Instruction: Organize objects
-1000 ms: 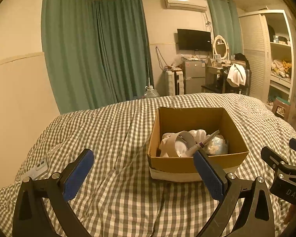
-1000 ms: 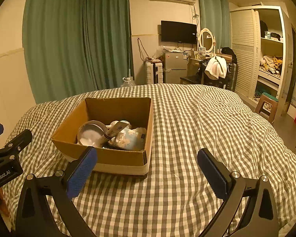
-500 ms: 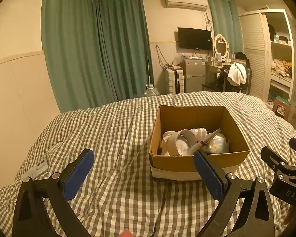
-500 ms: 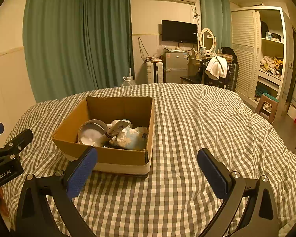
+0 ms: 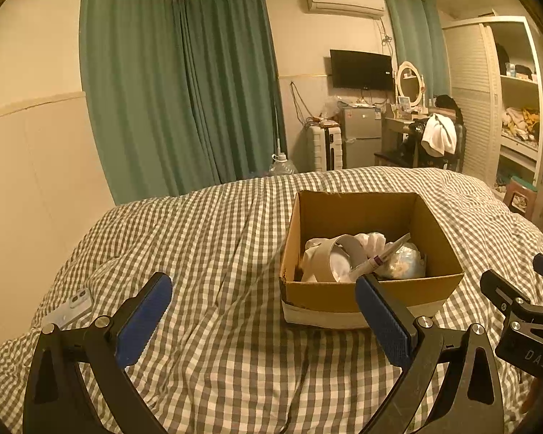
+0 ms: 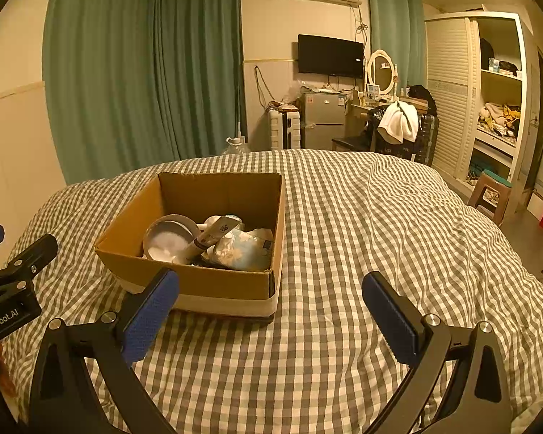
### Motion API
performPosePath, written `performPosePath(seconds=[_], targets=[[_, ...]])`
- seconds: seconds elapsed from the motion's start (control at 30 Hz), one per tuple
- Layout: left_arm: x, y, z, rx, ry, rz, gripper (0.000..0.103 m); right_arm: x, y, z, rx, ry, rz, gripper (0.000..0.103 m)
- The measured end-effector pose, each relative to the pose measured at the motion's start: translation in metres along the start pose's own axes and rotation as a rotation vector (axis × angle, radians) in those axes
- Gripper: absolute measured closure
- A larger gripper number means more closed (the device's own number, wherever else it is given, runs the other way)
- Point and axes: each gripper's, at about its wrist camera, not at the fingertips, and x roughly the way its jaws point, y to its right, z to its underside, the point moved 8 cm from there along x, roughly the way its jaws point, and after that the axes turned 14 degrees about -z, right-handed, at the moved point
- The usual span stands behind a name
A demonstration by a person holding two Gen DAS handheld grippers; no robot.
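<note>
Over the last second nothing has shifted but a slight camera drift: the cardboard box [image 6: 199, 238] sits on the checked bed [image 6: 344, 253] holding a tape roll [image 6: 168, 238], tube [image 6: 213, 235] and plastic bag [image 6: 242, 249], while left gripper [image 5: 264, 311] and right gripper [image 6: 271, 311] hover, jaws spread, empty.

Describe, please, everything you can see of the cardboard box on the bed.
The cardboard box is brown, square and open-topped, with a pale band around its base. It sits upright on the checked bedcover. Inside lie a roll of tape, a tube leaning across it, and a crumpled plastic packet. Neither pair of tongs touches it.
</note>
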Motion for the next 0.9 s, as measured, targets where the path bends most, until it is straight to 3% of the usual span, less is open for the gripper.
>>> performPosePath(seconds=[0.9], targets=[[0.0031,-0.0081,0.0042,-0.011,-0.008,-0.012,0.0,0.0061,-0.0077,0.0063,-0.015,-0.021,-0.013,0.001]])
